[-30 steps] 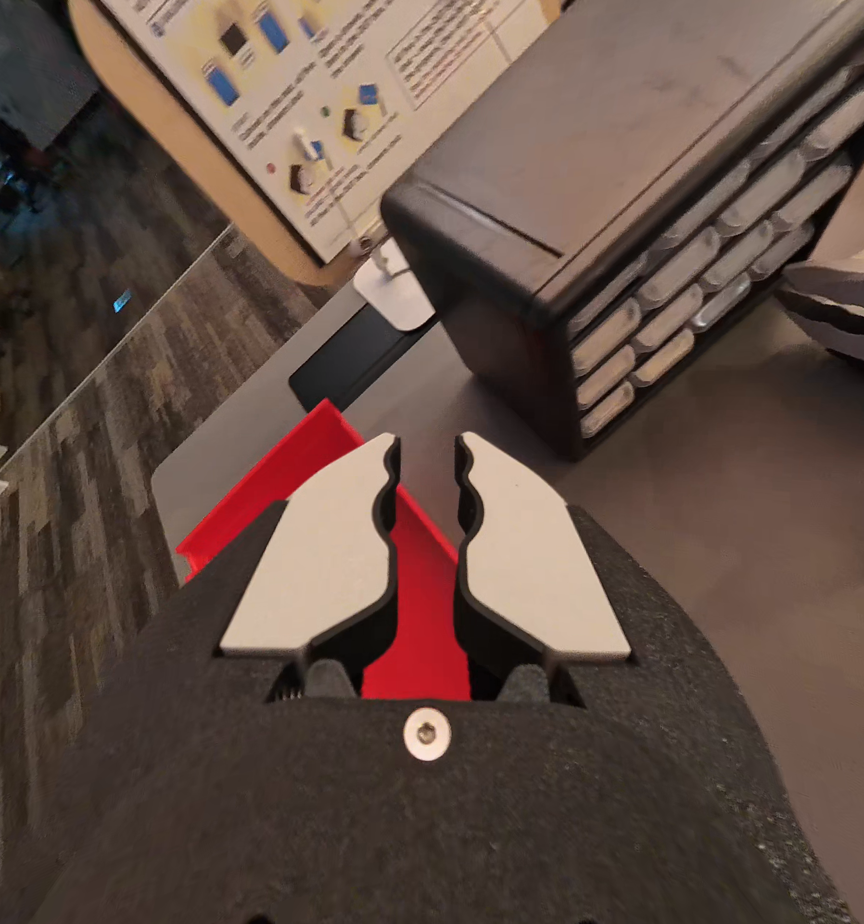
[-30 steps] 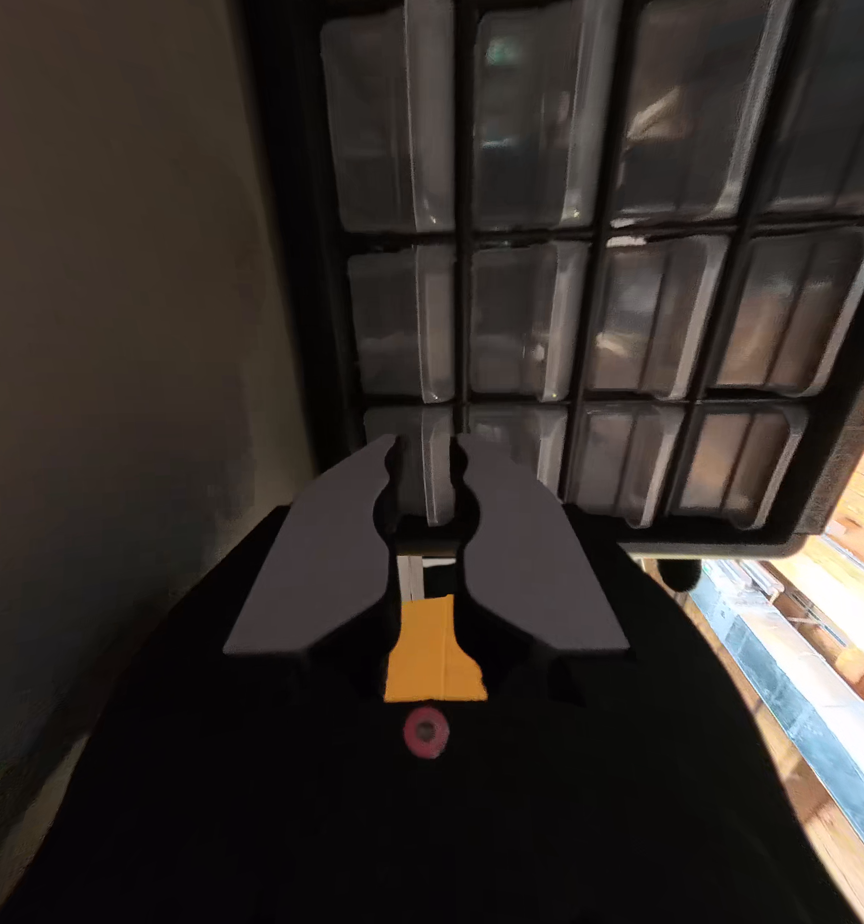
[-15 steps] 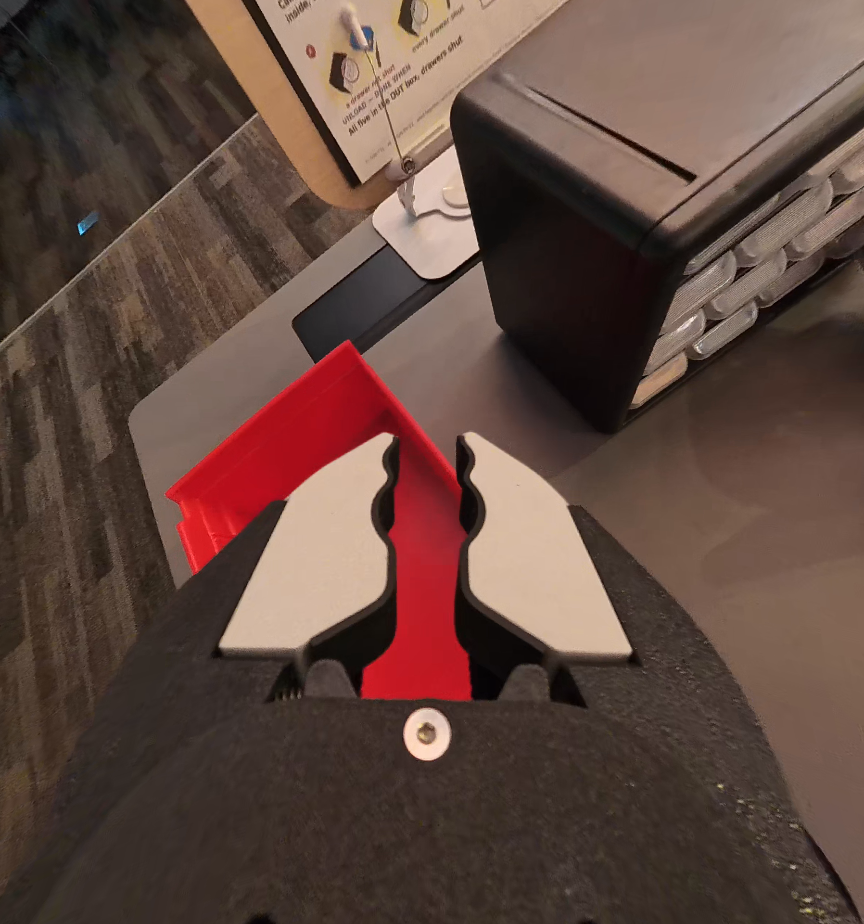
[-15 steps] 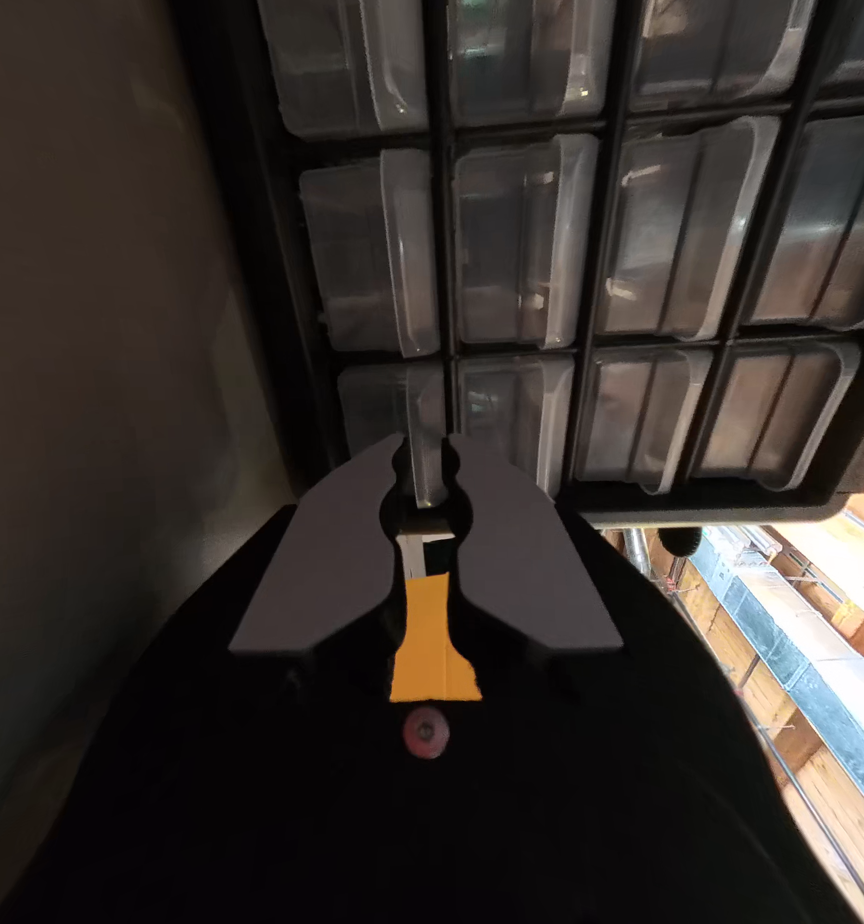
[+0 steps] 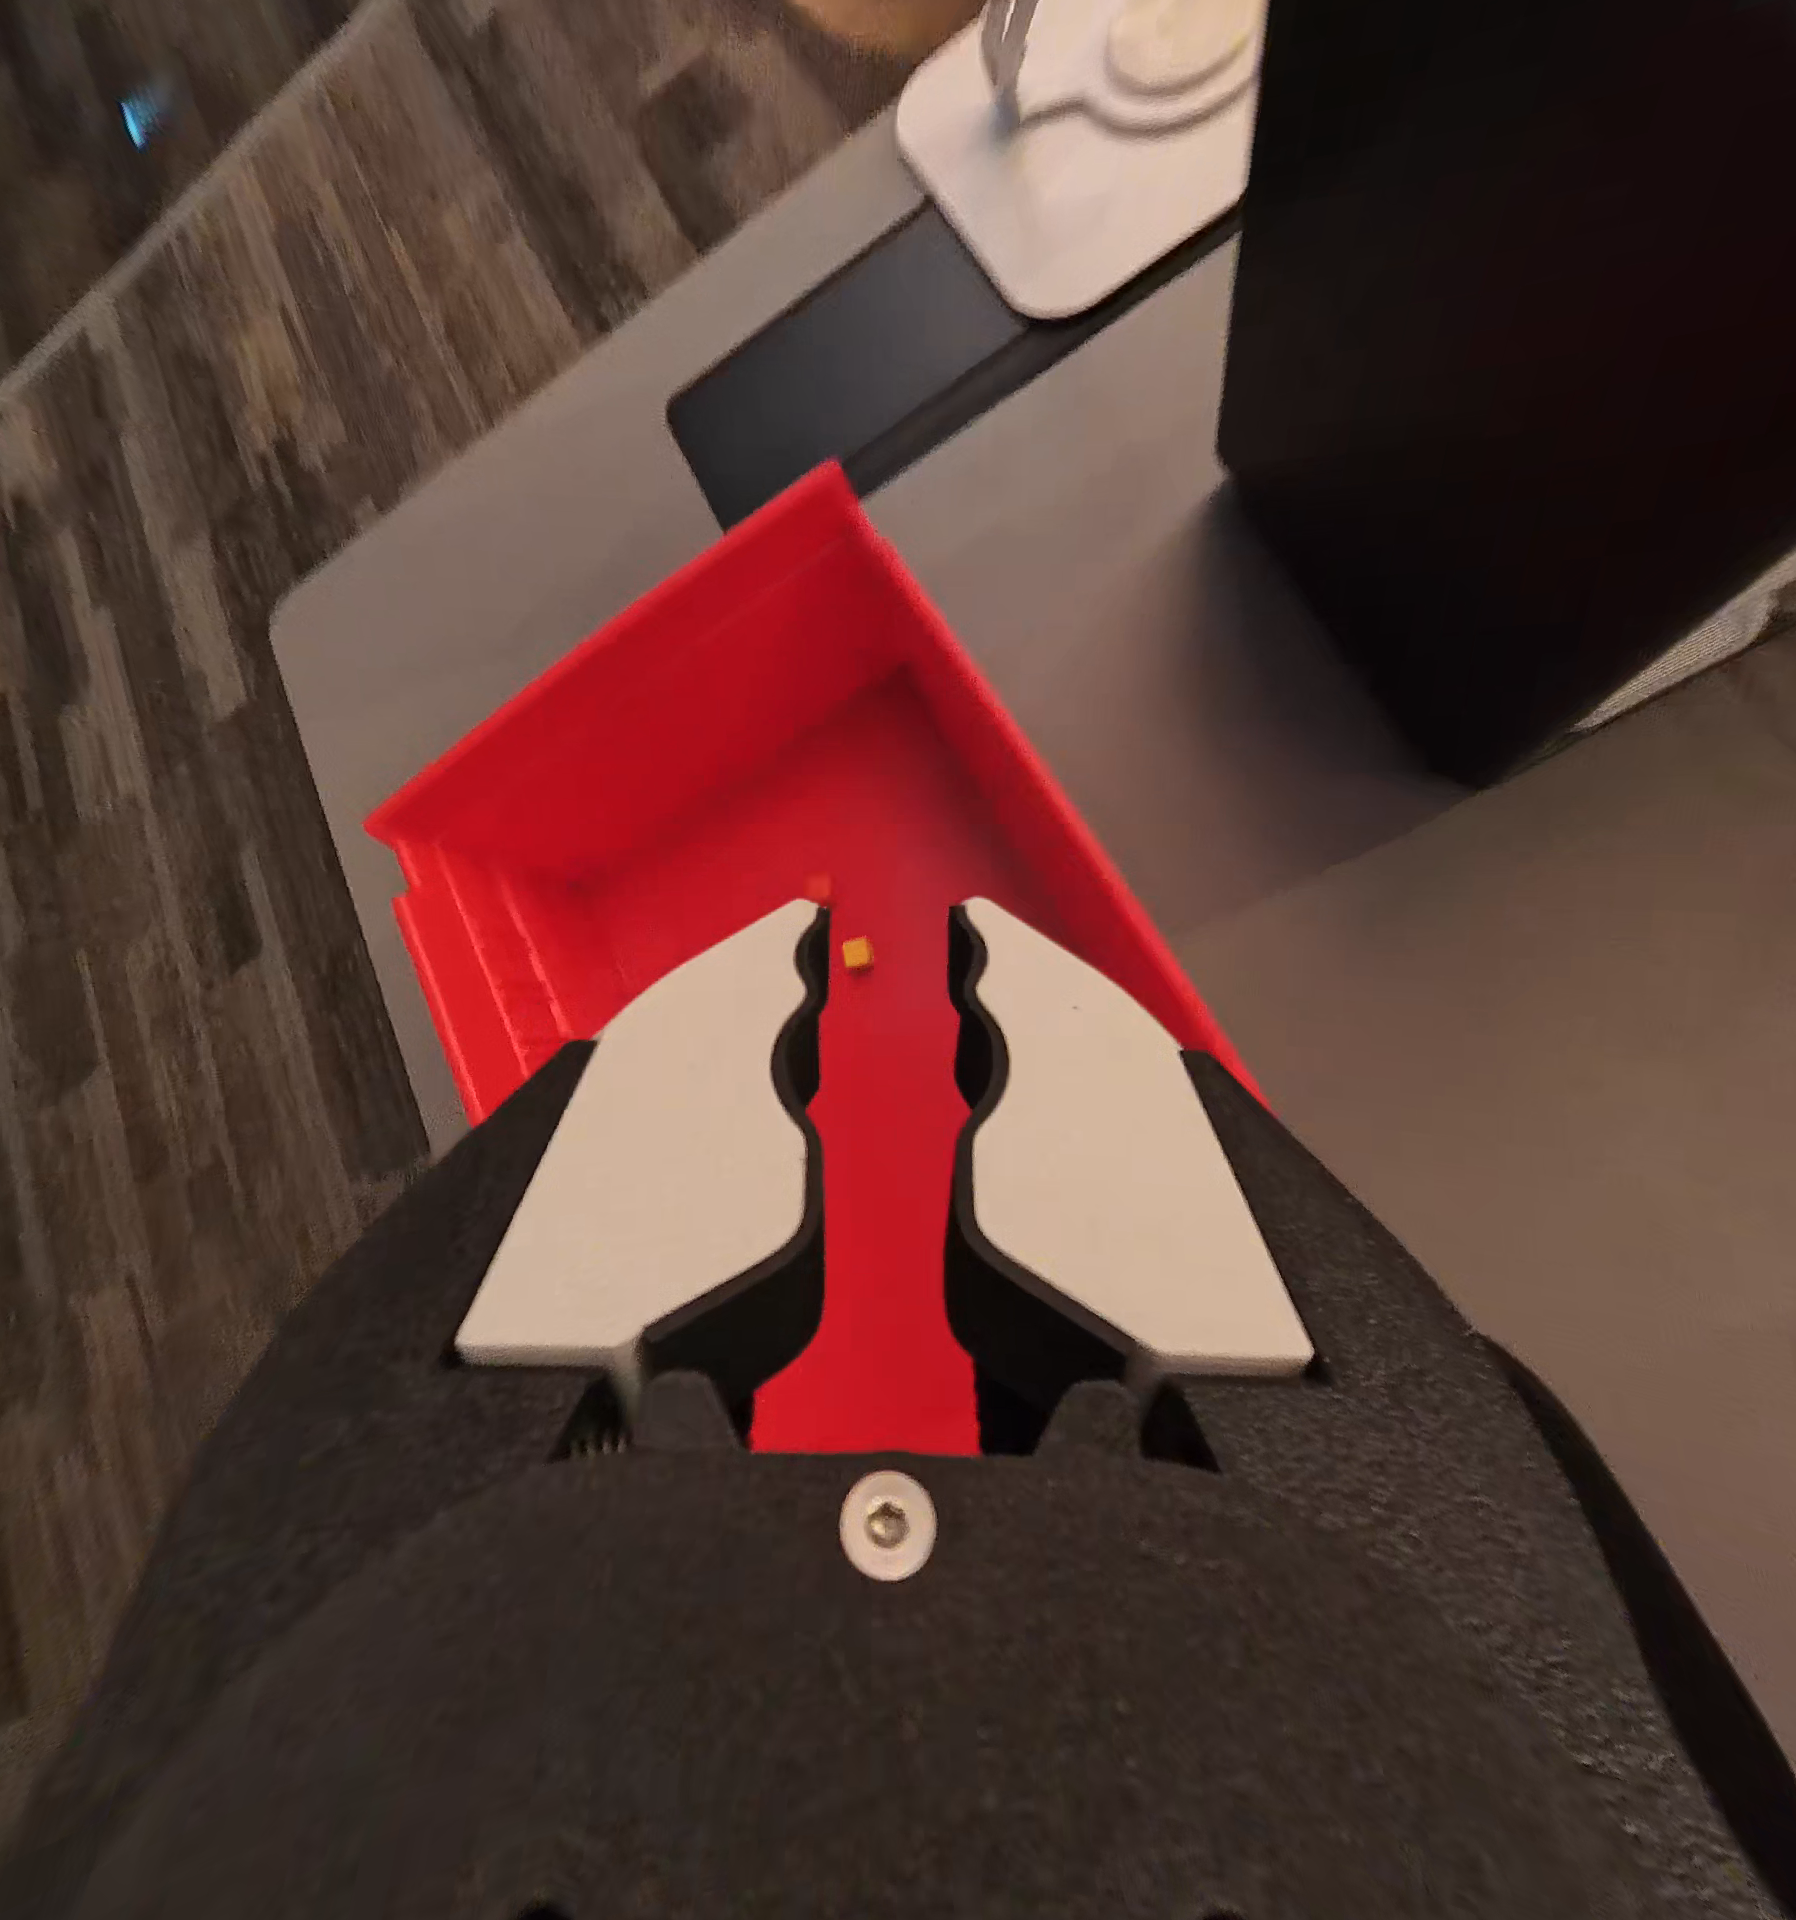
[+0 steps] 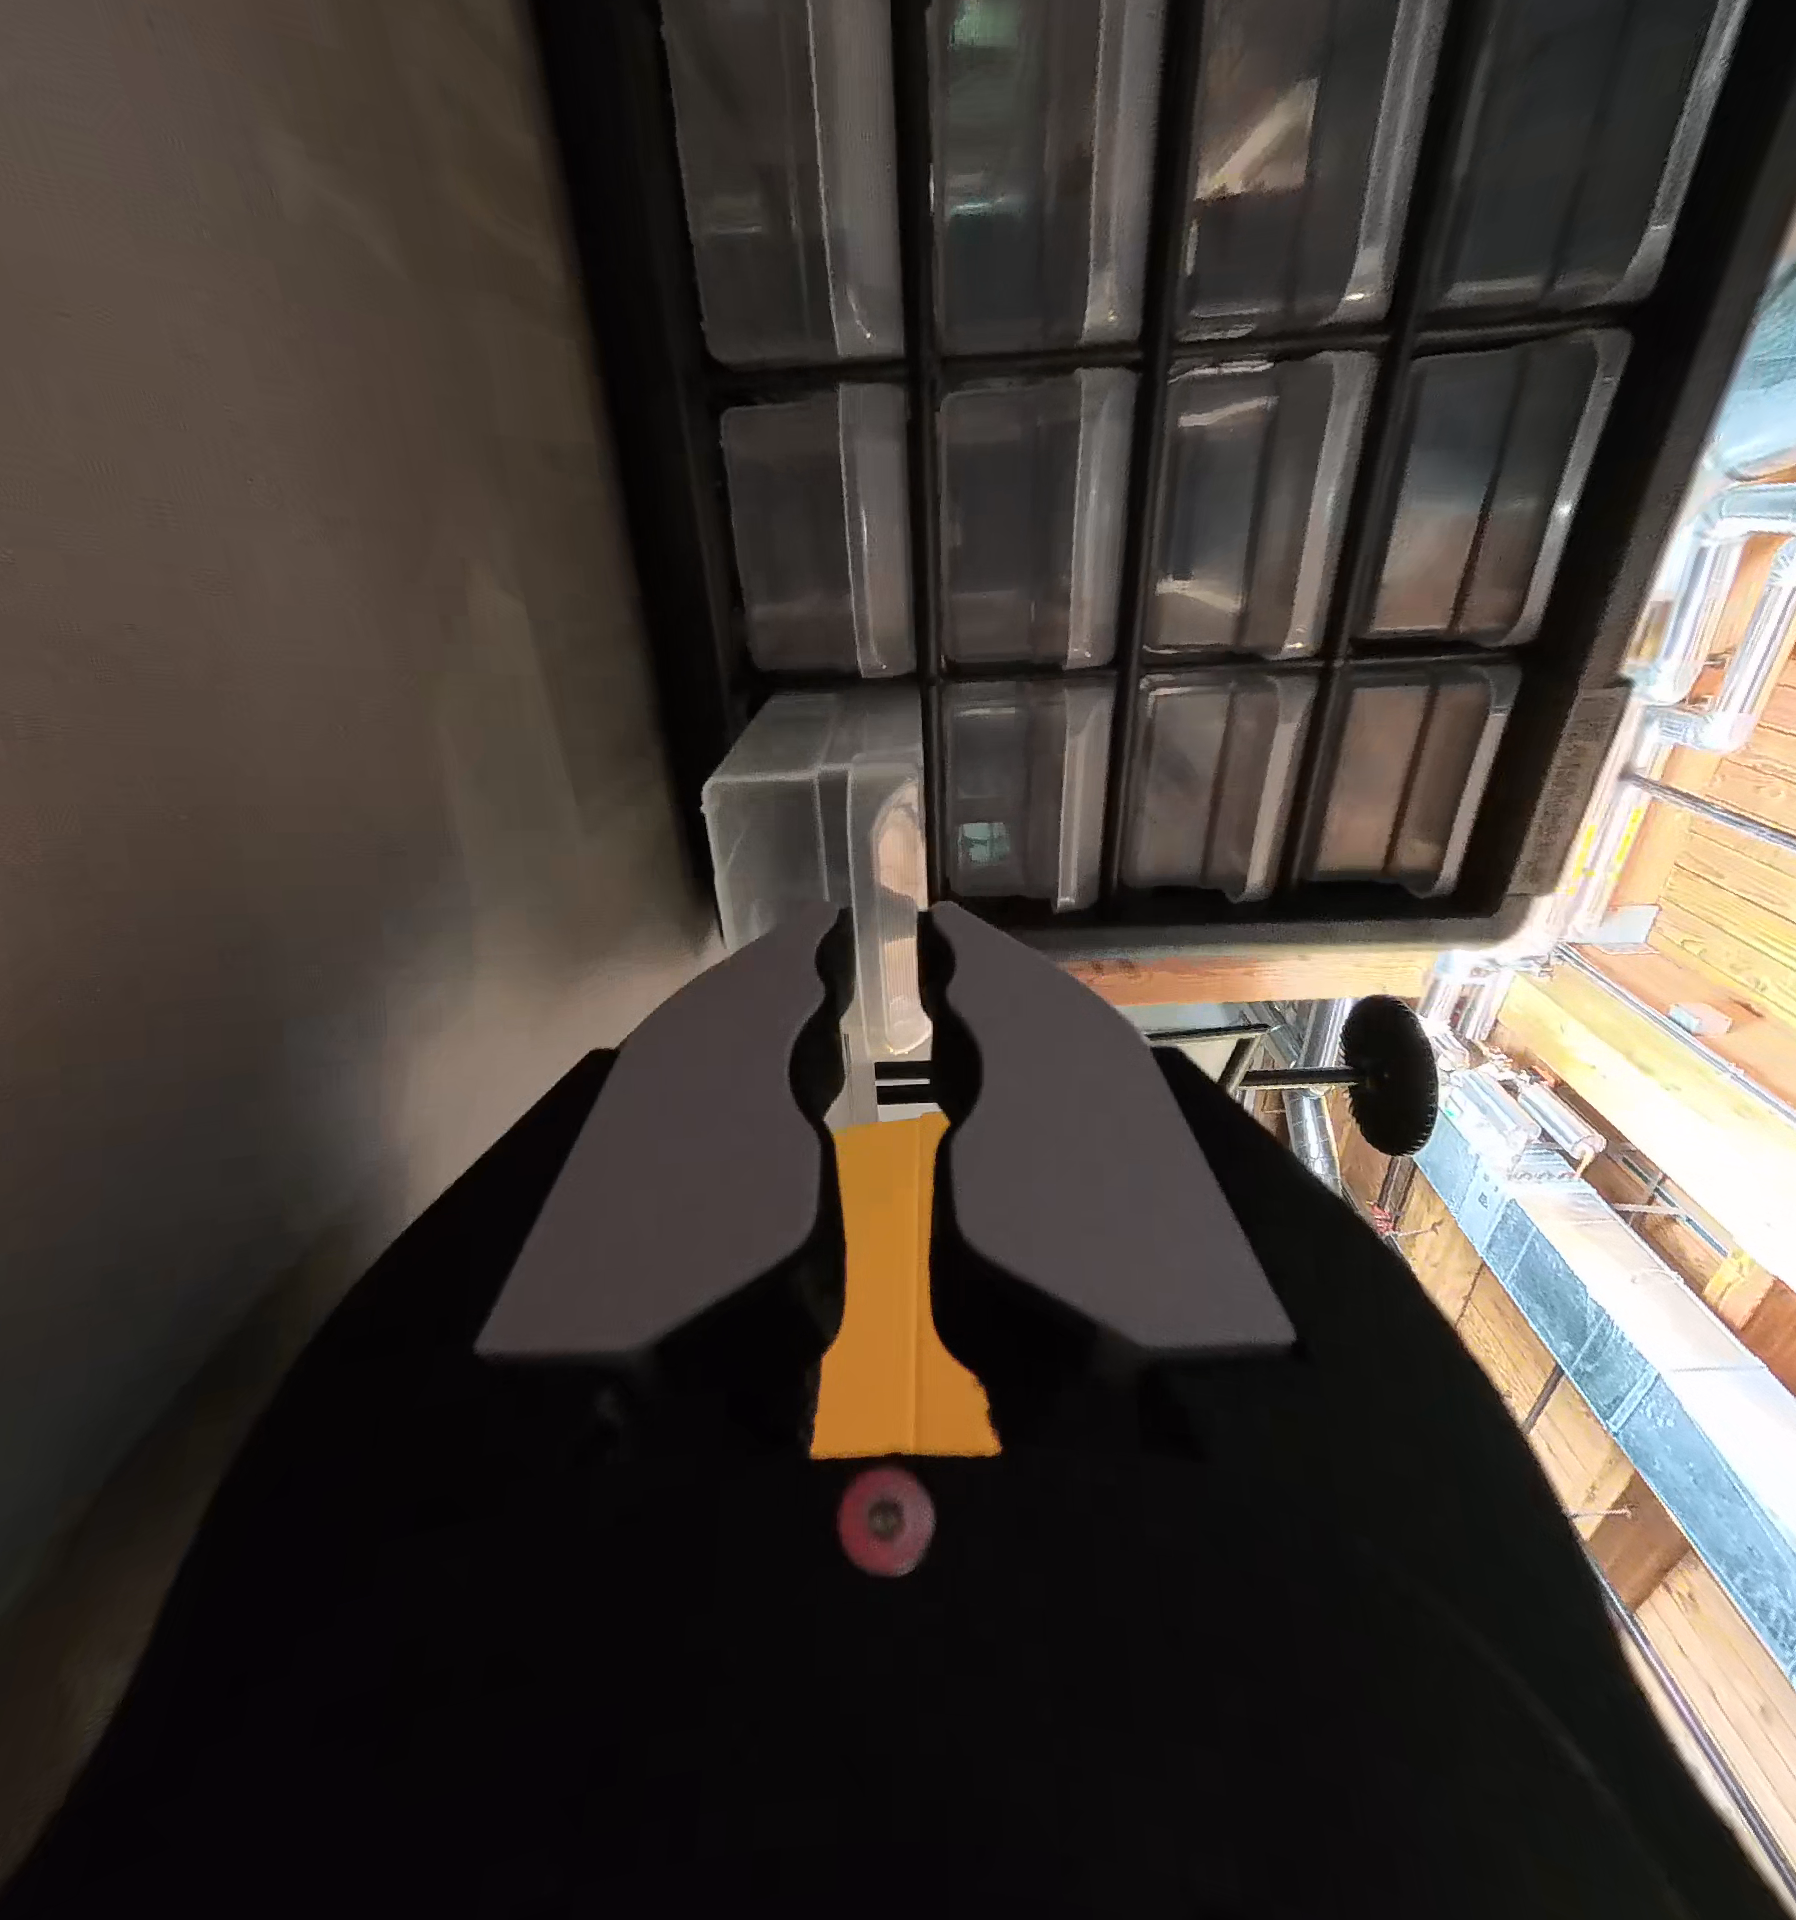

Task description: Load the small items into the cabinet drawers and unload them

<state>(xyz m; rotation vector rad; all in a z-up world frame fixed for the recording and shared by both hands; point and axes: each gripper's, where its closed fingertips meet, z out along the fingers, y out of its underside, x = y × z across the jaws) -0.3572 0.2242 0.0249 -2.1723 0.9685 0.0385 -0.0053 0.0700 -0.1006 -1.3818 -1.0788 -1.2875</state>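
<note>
In the left wrist view, my left gripper (image 5: 886,914) is open and empty above a red bin (image 5: 769,727). A tiny yellow cube (image 5: 856,954) lies on the bin floor between my fingertips, and a small red item (image 5: 819,885) lies just beyond it. The black drawer cabinet (image 5: 1559,395) stands to the right. In the right wrist view, the cabinet (image 6: 1185,416) shows its clear drawers. My right gripper (image 6: 886,920) is shut on the handle (image 6: 886,935) of a corner drawer (image 6: 800,821), which sticks out of its slot.
A dark flat pad (image 5: 852,395) and a white stand base (image 5: 1081,177) lie behind the red bin on the grey table (image 5: 1496,1143). The table's left edge drops to a patterned floor (image 5: 146,727). Wooden beams and pipes (image 6: 1652,1143) show past the cabinet. The tips of one gripper are about 40 centimetres away from the tips of the other.
My left gripper has moved forward over the red bin, bringing the small items into view. My right gripper has closed on the drawer handle and pulled the drawer partly out.
</note>
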